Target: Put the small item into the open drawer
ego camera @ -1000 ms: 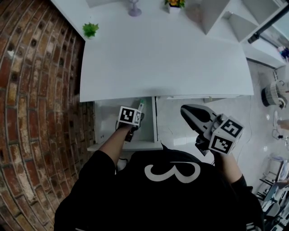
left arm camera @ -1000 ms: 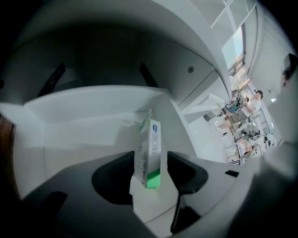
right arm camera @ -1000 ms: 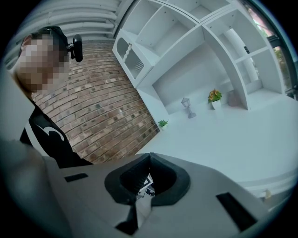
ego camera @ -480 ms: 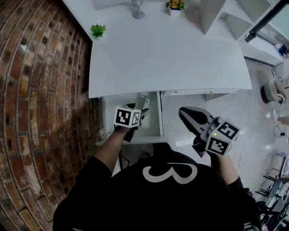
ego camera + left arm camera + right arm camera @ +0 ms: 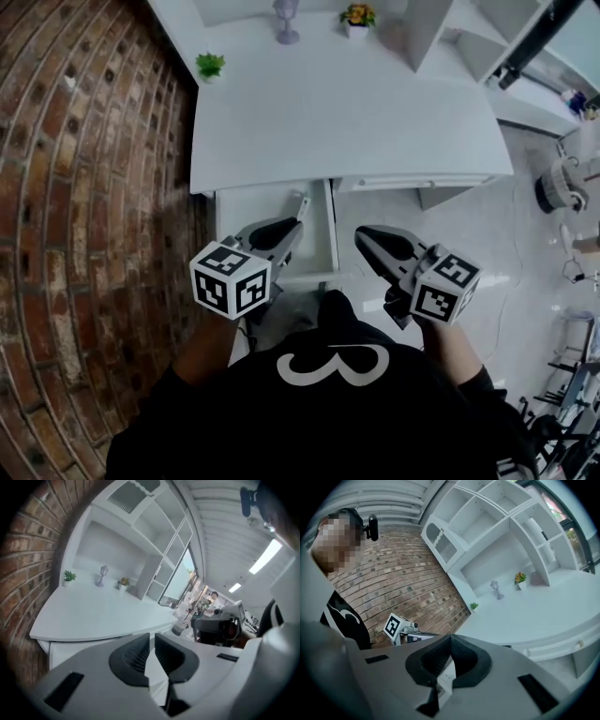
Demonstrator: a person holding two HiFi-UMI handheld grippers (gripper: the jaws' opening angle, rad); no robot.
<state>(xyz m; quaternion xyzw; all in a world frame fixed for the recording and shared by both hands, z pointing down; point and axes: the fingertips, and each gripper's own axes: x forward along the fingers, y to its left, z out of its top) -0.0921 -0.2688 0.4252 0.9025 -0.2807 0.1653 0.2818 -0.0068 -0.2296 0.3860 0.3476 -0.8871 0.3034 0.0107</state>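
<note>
The open white drawer (image 5: 319,258) juts out from under the white desk (image 5: 347,112). A small slim item (image 5: 302,202) lies inside it by the right wall, near the back. My left gripper (image 5: 296,225) hangs above the drawer, well clear of the item. Its jaws have just been closing, and in the left gripper view its pads (image 5: 133,656) are almost together with nothing between them. To the right of the drawer my right gripper (image 5: 361,234) is shut and empty, its pads (image 5: 464,660) meeting at the tip. The left gripper's marker cube (image 5: 396,625) shows in the right gripper view.
A brick wall (image 5: 94,187) runs along the left. At the back of the desk stand a small green plant (image 5: 210,66), a grey lamp figure (image 5: 286,21) and a flower pot (image 5: 354,17). A closed drawer front (image 5: 412,181) lies to the right, above the pale floor.
My left gripper has risen out of the drawer towards the camera, leaving the small item inside. The right gripper has drifted left towards the drawer.
</note>
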